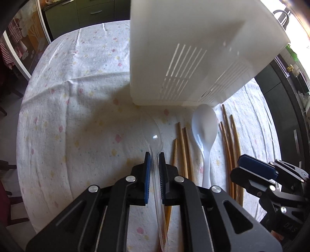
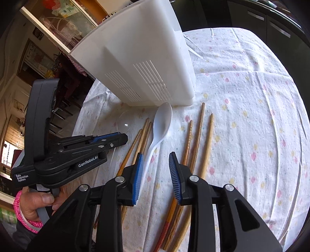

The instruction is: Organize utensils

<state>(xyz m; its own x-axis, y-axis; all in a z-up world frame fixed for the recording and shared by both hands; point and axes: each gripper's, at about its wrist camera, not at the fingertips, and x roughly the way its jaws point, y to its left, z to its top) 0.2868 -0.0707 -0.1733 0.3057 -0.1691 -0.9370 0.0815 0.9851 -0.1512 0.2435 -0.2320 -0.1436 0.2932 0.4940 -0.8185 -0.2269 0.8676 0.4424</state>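
Note:
My left gripper (image 1: 154, 155) is shut on the handle of a clear plastic spoon (image 1: 153, 135), whose bowl points toward the white slotted utensil holder (image 1: 186, 58). It also shows in the right wrist view (image 2: 116, 139), with the clear spoon's bowl (image 2: 126, 121) ahead of it. My right gripper (image 2: 156, 157) is open and empty above the cloth, between the white plastic spoon (image 2: 159, 124) and three wooden chopsticks (image 2: 199, 135). Three more chopsticks (image 2: 142, 137) lie left of the white spoon. The holder (image 2: 139, 64) stands just behind the utensils.
The round table carries a white floral tablecloth (image 1: 77, 108). Dark cabinets (image 1: 83, 17) stand behind it and chairs (image 1: 7, 170) to the left. The right gripper (image 1: 257, 170) sits close at the left wrist view's right side. My hand (image 2: 36, 203) holds the left gripper.

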